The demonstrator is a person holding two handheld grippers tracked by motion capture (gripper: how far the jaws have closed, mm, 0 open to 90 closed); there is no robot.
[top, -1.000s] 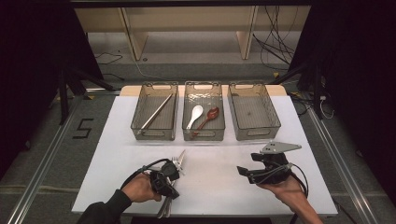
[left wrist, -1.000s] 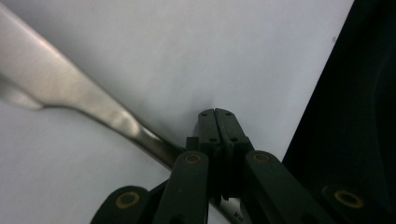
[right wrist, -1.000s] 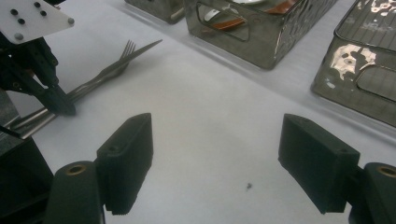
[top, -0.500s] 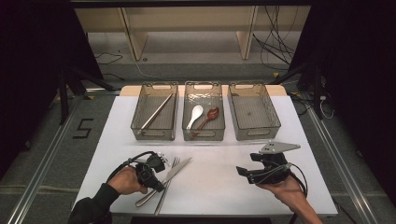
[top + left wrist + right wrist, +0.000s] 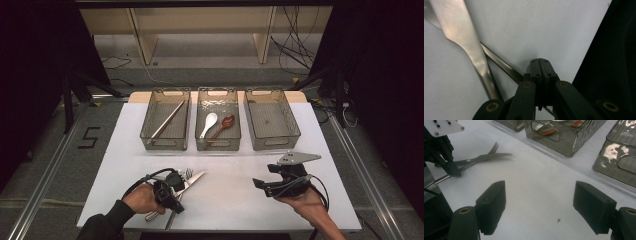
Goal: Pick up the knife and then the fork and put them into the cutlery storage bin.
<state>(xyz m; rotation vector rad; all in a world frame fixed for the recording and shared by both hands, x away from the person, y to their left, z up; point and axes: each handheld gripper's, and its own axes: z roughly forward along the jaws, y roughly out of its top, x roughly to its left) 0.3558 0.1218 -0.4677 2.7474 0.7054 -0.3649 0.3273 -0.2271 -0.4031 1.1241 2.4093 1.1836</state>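
While our left gripper (image 5: pixel 539 62) pressed its jaws together low over the cutlery at the near left of the tabletop (image 5: pixel 235 175), we could not tell from the left gripper view whether a handle was pinched between them or merely lay underneath. The knife (image 5: pixel 192 179) and fork (image 5: pixel 187 174) lay crossed just beside that gripper, with a spoon handle (image 5: pixel 151 216) poking out under the hand. Our right gripper (image 5: pixel 540 205) hung spread wide and idle over bare tabletop, well apart from the pile. We judged the sorting to be at the pick-up stage: next came lifting one piece clear and carrying it to a bin, likely the empty right bin (image 5: pixel 295 131), since chopsticks (image 5: pixel 166 120) filled the left and two spoons (image 5: pixel 216 125) the middle. Against half a second earlier, the left hand sat farther right and nearer, over the handles.
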